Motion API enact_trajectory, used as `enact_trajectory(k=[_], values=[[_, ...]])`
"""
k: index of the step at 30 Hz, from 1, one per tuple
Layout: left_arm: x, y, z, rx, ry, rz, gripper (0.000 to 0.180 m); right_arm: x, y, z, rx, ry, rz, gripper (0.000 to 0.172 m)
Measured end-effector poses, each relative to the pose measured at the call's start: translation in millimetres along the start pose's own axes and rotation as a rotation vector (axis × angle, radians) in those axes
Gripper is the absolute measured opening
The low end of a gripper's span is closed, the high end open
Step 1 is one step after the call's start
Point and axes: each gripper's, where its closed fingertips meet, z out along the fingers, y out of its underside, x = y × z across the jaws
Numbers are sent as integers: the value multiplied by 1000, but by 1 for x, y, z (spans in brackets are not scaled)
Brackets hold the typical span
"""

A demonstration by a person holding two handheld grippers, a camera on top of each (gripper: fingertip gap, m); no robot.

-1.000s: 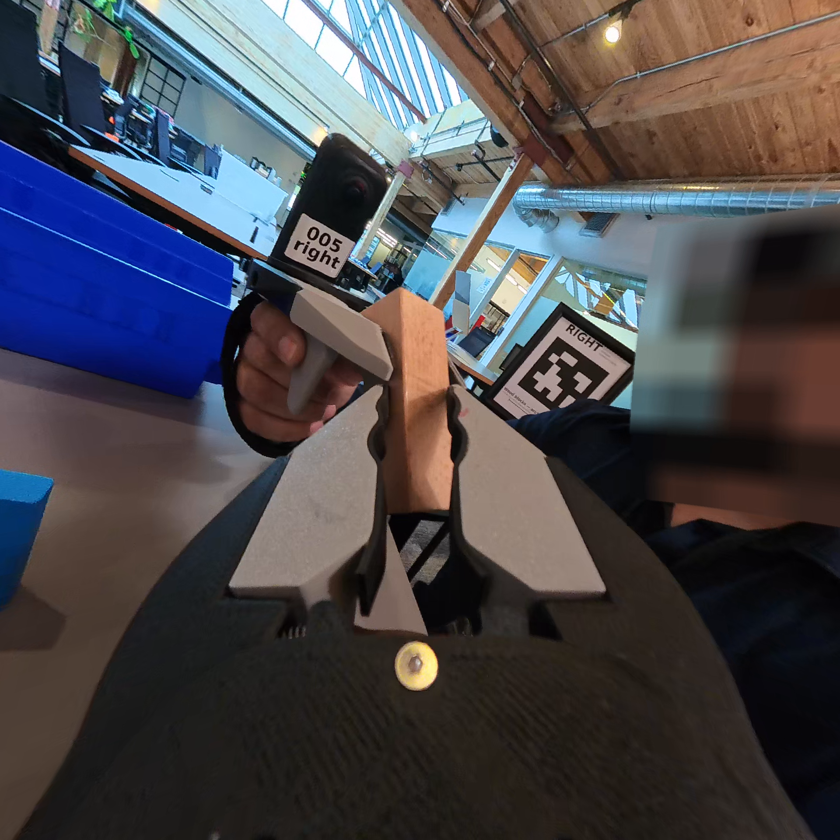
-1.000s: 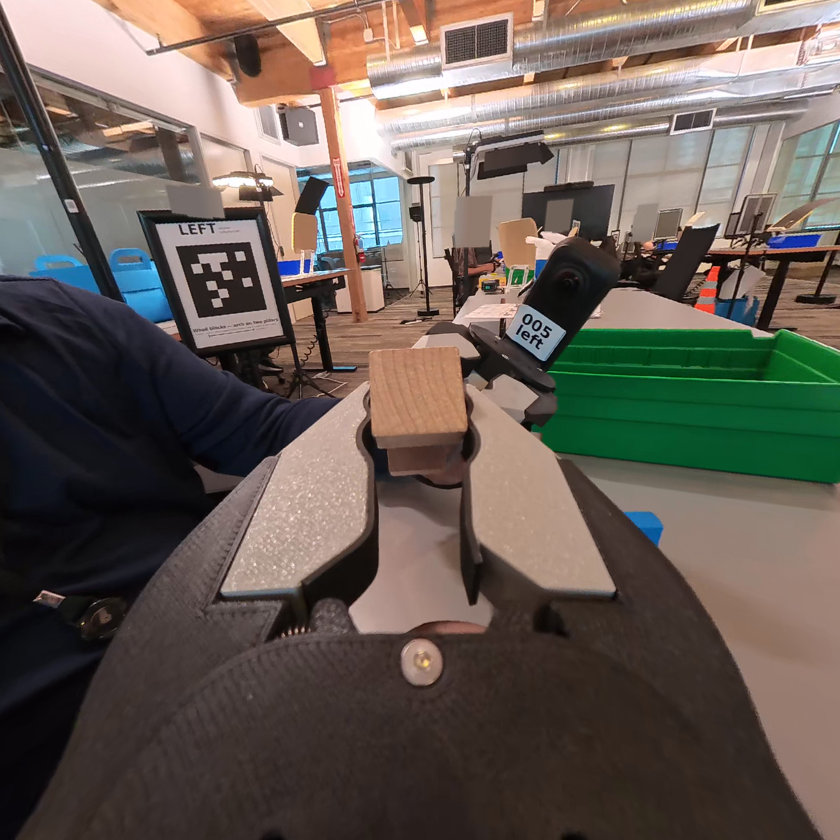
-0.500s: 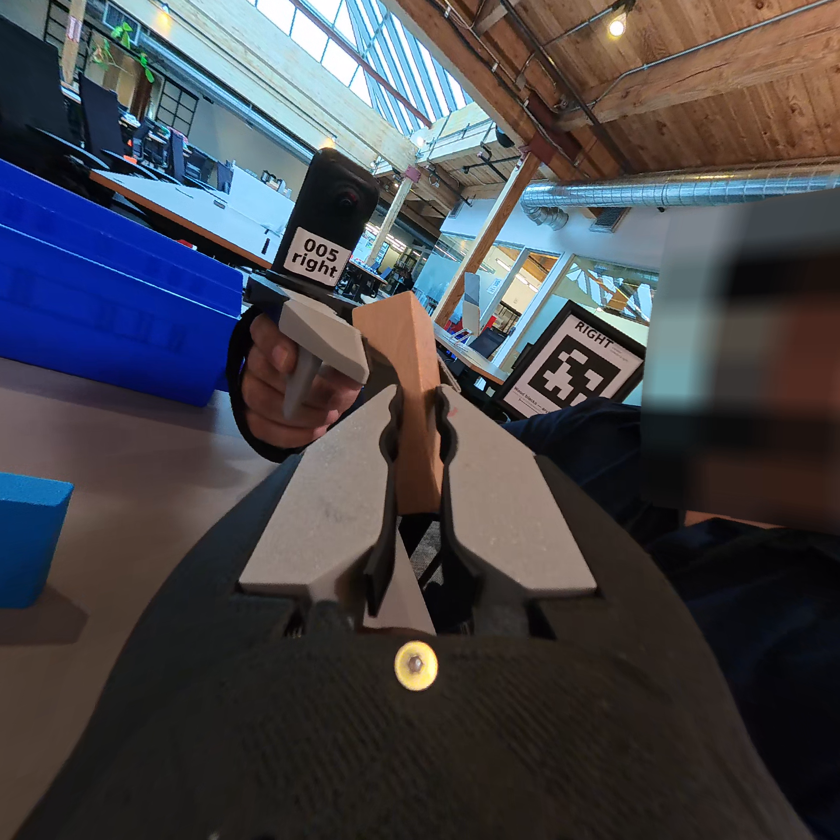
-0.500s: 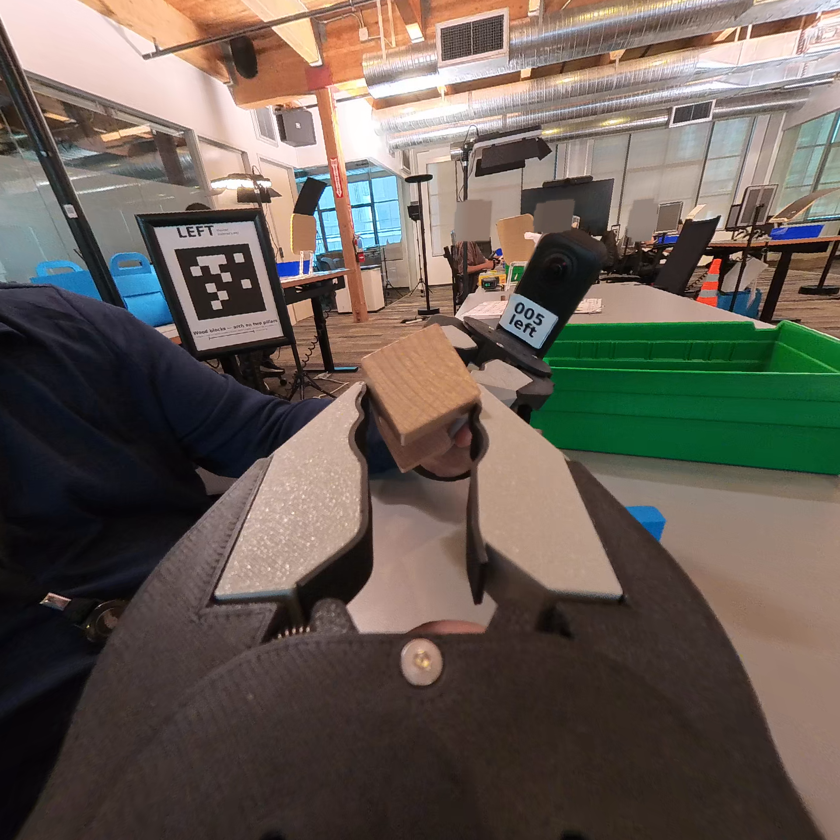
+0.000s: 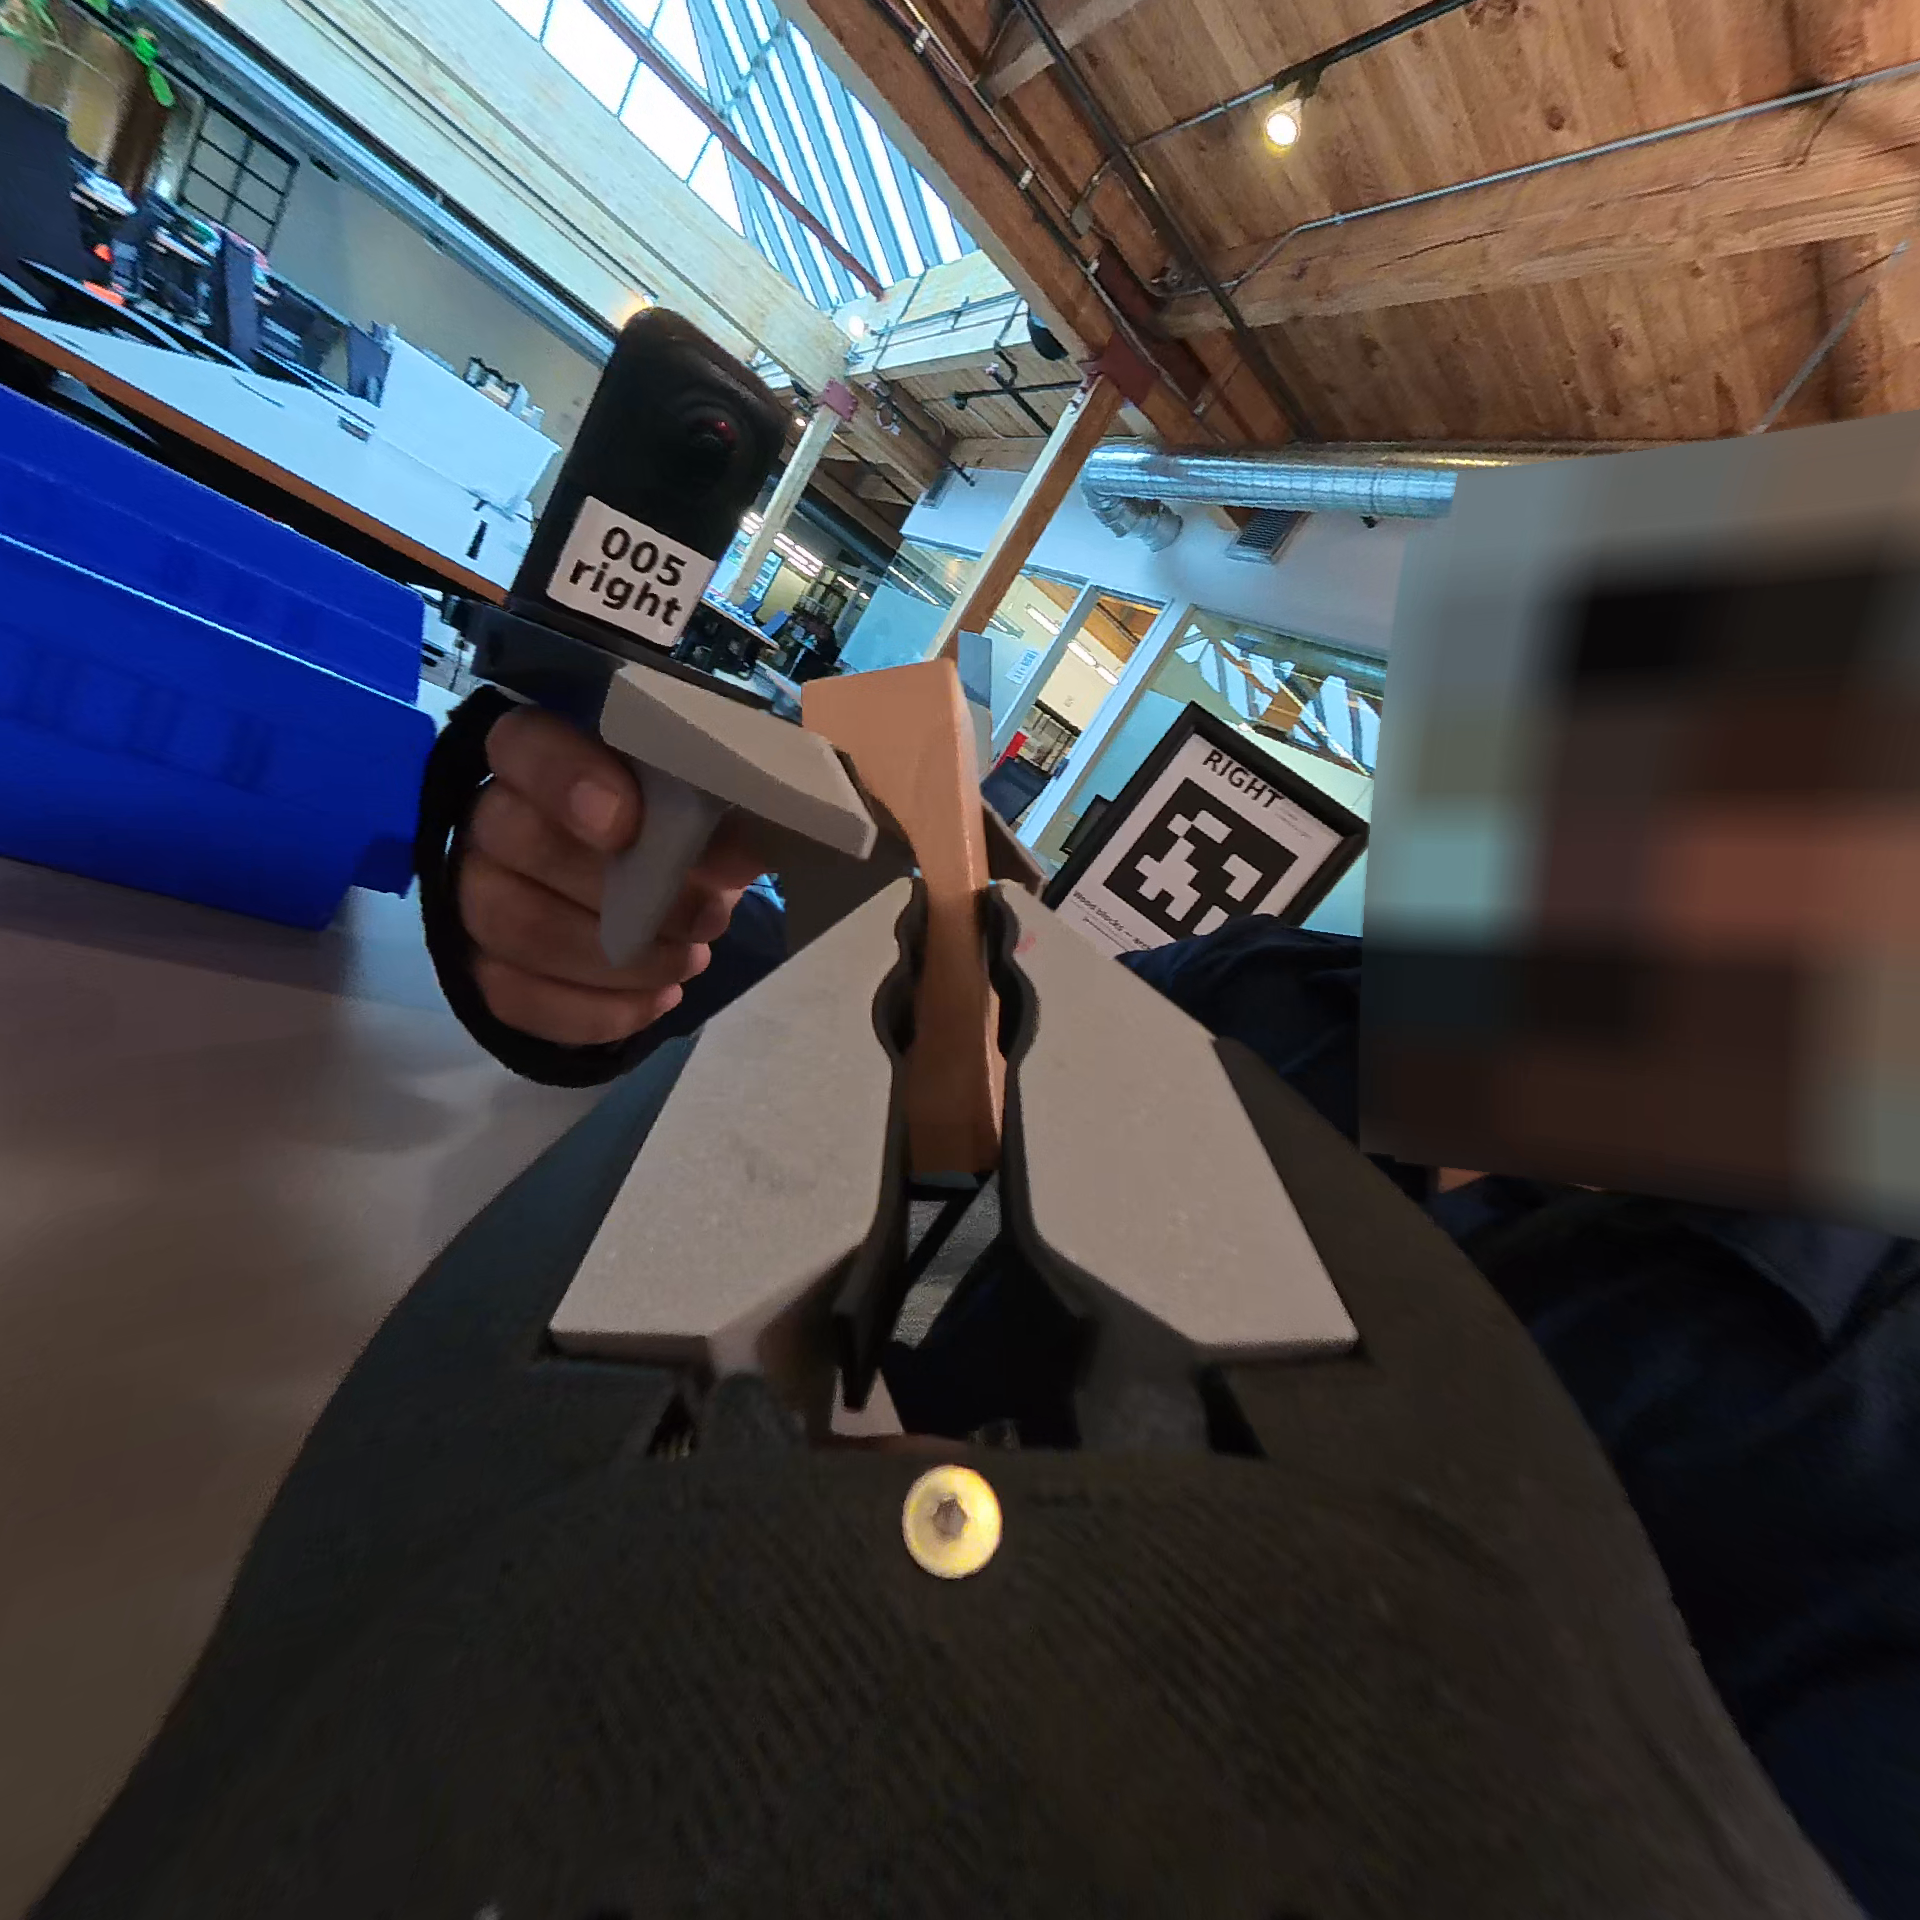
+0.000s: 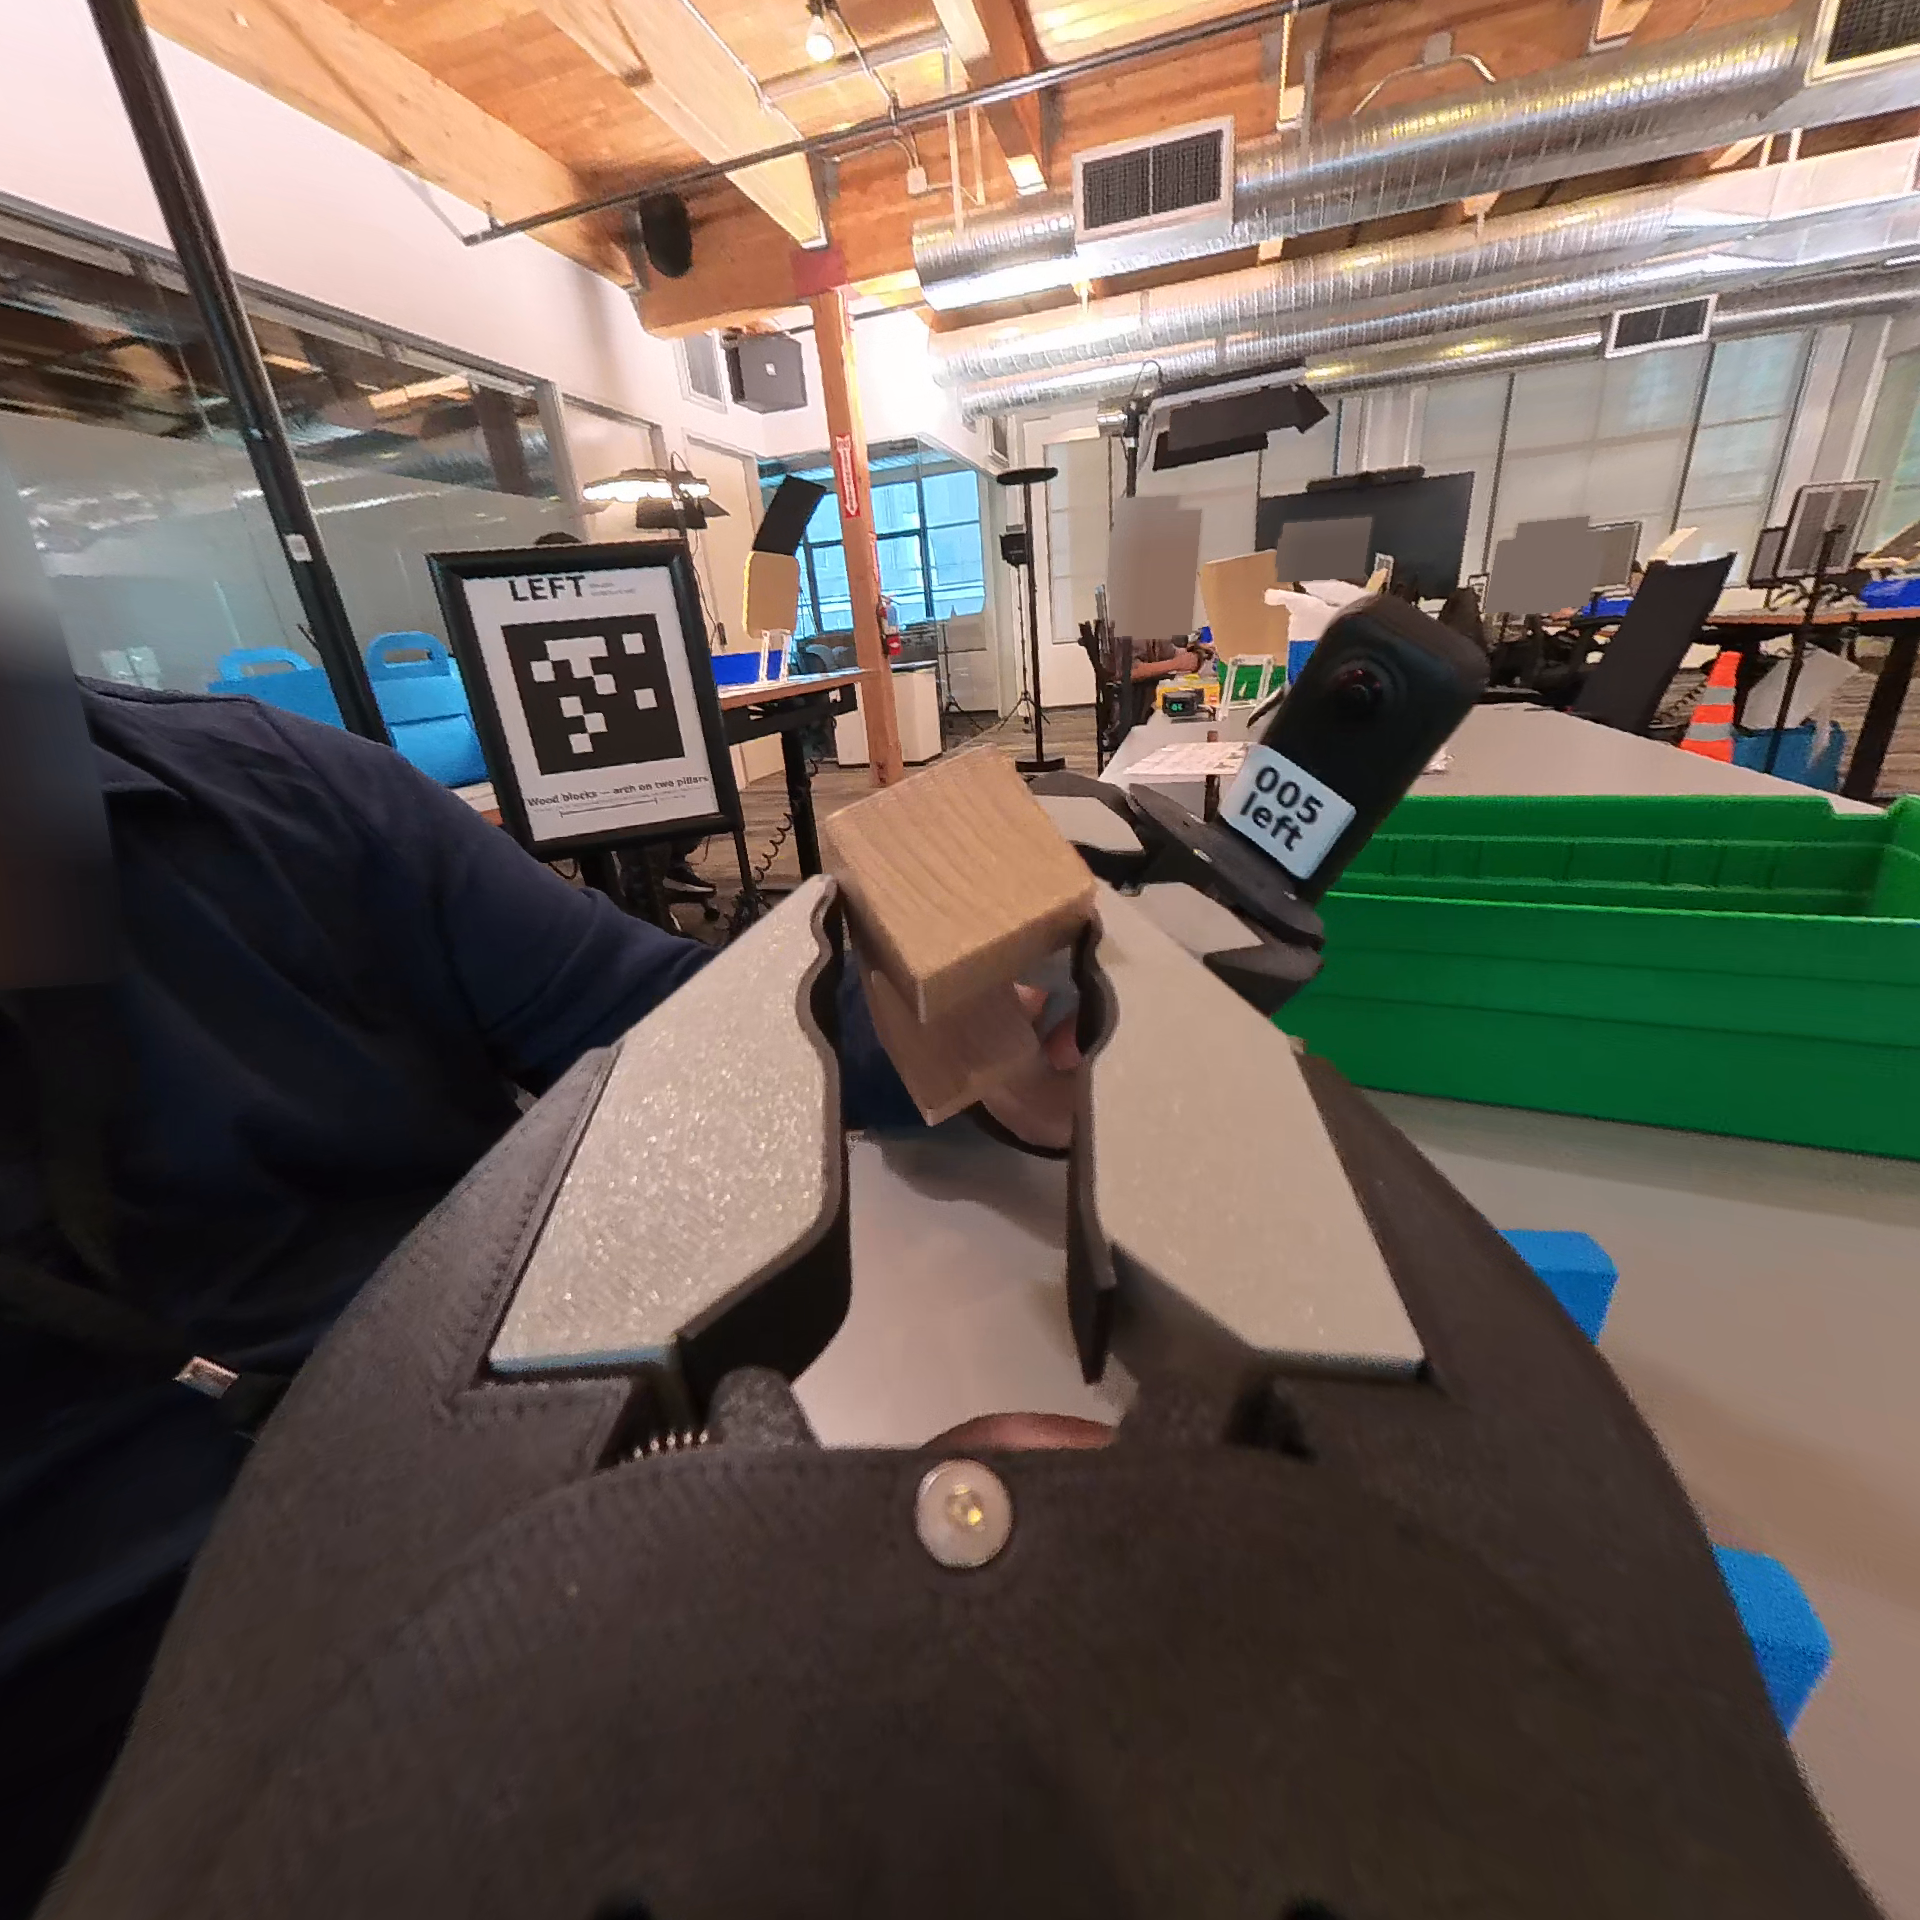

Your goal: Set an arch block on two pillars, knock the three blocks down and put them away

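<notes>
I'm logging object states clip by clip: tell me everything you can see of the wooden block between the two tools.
The wooden block is a plain, light brown, unpainted squared piece with visible grain on its end face. It is held up in the air above the grey table, tilted. The left tool has both pads pressed on its narrow sides. The right tool stands around its other end with its fingers wider; whether they press on it is unclear. Its full shape is partly hidden.

I work in an open-plan office-lab: timber ceiling (image 6: 644, 125) with silver ducts (image 6: 1351, 270), desks (image 6: 1818, 623), office chairs (image 6: 1652, 644), and marker boards (image 6: 592, 707) beside my grey table (image 6: 1662, 1247).
</notes>
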Motion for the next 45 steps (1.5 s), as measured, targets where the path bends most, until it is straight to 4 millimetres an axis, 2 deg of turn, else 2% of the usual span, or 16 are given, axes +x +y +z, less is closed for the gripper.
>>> enact_trajectory(k=[4,18,21,23,26,29,33,37,42,45], values=[[1,1,1,-3,5,1,9,-2,1,0,-10,-3,-6,41],[-23,-13,-13,47,-194,62,22,25,-7,-12,38,119,41,39],[-30,-14,-17,50,-246,71,26,31,-5,-14,30,148,49,31],[-29,-17,-19,62,-253,93,23,34,-3,-15,29,161,60,30],[-32,-16,-17,62,-260,97,16,40,10,-11,-28,181,75,31],[-32,-18,-20,68,-271,92,20,40,9,-11,-24,187,74,31],[-27,-22,-23,79,-277,131,21,41,-2,-17,19,210,52,31],[-35,-17,-23,33,-346,178,30,42,-13,-23,65,229,50,31],[-52,5,-12,-107,-457,245,59,39,-18,-21,98,224,37,31],[-60,15,-6,-171,-502,303,62,36,-18,-16,98,221,21,31]])
